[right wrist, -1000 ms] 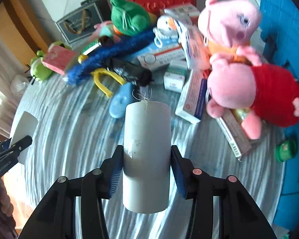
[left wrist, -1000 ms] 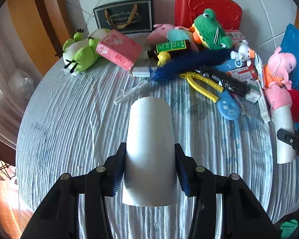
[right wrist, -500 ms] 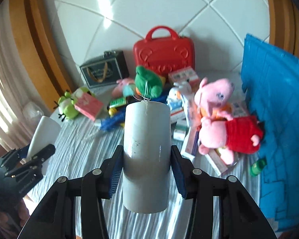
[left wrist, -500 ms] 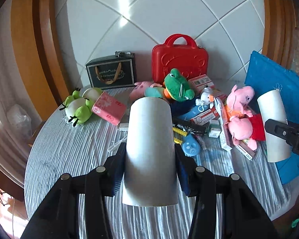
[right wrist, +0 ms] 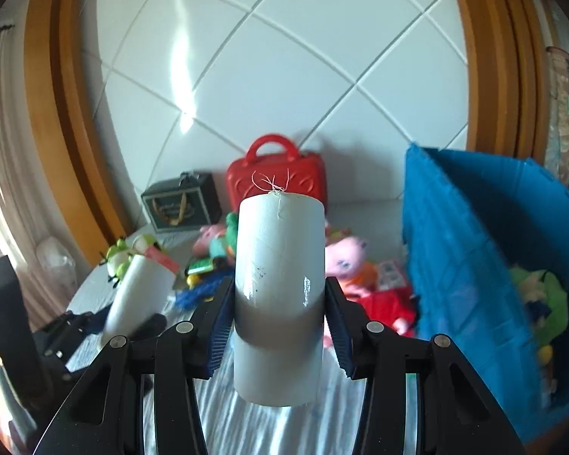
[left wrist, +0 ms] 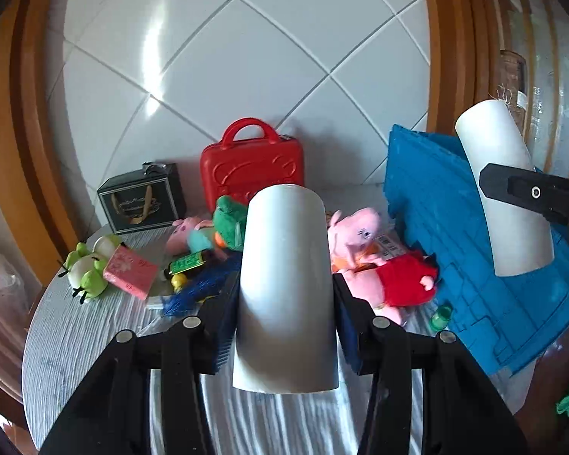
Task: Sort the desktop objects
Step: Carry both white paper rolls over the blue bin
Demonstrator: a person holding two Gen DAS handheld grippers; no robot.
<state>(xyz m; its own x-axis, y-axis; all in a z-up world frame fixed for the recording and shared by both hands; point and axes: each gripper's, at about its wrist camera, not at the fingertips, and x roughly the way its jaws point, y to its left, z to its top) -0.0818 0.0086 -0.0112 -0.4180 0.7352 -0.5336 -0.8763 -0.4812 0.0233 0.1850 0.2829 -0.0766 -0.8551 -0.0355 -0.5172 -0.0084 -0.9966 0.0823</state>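
My left gripper point(left wrist: 284, 318) is shut on a pale grey tube point(left wrist: 286, 265), held high above the round table. In the right wrist view it shows at the left with its tube point(right wrist: 140, 295). My right gripper point(right wrist: 280, 318) is shut on a second grey tube point(right wrist: 280, 258) with a thread at its tip; the left wrist view shows that tube point(left wrist: 504, 197) in front of the blue bin point(left wrist: 428, 204). Toys lie heaped at the table's back: a green frog plush point(left wrist: 229, 223), two pink pig plushes point(left wrist: 354, 227) and a pink box point(left wrist: 131, 273).
A red case point(left wrist: 252, 170) and a black gift box point(left wrist: 140, 199) stand against the tiled wall. The blue bin point(right wrist: 474, 246) at the right holds a green plush point(right wrist: 542, 295). A small green bottle point(left wrist: 442, 314) lies beside the bin. Striped cloth point(left wrist: 76, 341) covers the table's near part.
Both grippers have risen and tipped upward with their tubes still held. The table has dropped lower in both views and the tiled wall now fills the top.
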